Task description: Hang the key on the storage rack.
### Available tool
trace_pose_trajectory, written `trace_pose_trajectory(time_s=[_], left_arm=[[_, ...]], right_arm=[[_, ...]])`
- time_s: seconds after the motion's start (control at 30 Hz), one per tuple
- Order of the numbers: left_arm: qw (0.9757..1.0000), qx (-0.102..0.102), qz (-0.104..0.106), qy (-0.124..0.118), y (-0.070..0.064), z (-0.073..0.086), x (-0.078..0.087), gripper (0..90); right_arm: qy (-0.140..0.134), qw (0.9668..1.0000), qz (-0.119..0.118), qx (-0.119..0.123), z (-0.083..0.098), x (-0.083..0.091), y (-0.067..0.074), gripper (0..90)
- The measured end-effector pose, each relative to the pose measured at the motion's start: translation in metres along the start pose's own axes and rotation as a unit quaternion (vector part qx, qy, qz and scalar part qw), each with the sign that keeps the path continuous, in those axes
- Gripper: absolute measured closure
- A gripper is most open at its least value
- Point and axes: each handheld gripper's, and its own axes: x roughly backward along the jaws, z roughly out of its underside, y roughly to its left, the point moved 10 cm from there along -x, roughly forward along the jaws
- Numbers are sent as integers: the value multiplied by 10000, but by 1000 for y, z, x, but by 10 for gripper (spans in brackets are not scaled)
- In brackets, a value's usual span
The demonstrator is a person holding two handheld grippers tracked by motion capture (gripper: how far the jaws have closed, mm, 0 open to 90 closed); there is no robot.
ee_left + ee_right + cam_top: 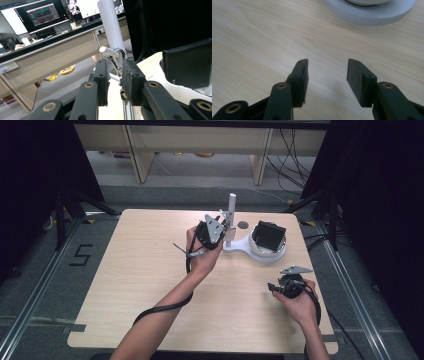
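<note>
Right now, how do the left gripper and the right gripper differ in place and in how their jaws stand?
The left gripper is raised at the white stand's post; the right gripper is low over bare table. The left gripper's jaws stand narrowly apart; the right gripper's stand wide, nothing between them. Both are black with two jaws, each held in one hand.

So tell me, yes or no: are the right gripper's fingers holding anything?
No: in the right gripper view, the right gripper has its fingers apart, with just the bare wooden table between them.
</note>
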Motion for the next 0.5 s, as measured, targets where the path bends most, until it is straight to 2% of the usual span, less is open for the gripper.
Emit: trace_pose_trajectory(time_s=[0.3, 0.33, 0.4, 0.5], left_arm=[[9999, 105, 79, 39, 4, 0, 8, 719], [9999, 123, 78, 22, 4, 0, 9, 717], [9998, 161, 120, 53, 5, 1, 13, 713], [9996, 208, 149, 72, 9, 1, 17, 709]], right_arm=[[-23, 10000, 46, 22, -1, 1, -1, 528], [-111, 9997, 69, 203, -2, -1, -4, 528], [-49, 10000, 43, -9, -2, 1, -2, 528], [-139, 9998, 50, 107, -4, 2, -5, 528]])
